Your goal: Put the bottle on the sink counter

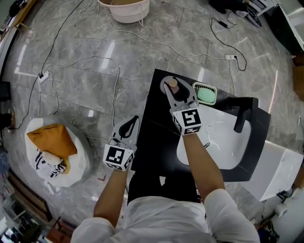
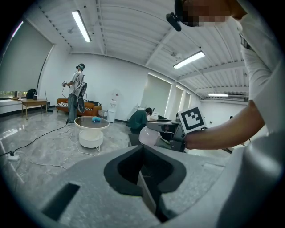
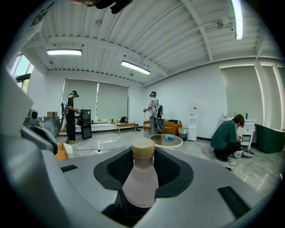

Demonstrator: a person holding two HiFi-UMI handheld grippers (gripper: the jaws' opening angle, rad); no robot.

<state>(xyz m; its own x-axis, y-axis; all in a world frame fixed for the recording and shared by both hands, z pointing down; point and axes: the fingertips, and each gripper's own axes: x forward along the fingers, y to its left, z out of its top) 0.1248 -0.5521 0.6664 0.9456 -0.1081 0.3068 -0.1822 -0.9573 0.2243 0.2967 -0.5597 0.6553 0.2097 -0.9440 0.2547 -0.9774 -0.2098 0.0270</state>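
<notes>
My right gripper (image 1: 172,86) is shut on a small bottle (image 1: 174,83) with a pale pinkish body and a tan cap. It holds the bottle upright over the far left part of the black sink counter (image 1: 154,118). In the right gripper view the bottle (image 3: 140,178) stands between the jaws of that gripper (image 3: 141,200), neck and cap rising above them. Whether the bottle's base touches the counter is hidden. My left gripper (image 1: 132,122) hovers at the counter's left edge, shut and empty. Its jaws (image 2: 143,169) meet with nothing between them.
A white basin (image 1: 216,142) with a black faucet (image 1: 243,116) fills the counter's right side. A green soap tray (image 1: 205,93) lies just right of the bottle. On the floor are cables (image 1: 114,71), a white round tub (image 1: 124,9) and an orange bag on a white cushion (image 1: 51,142).
</notes>
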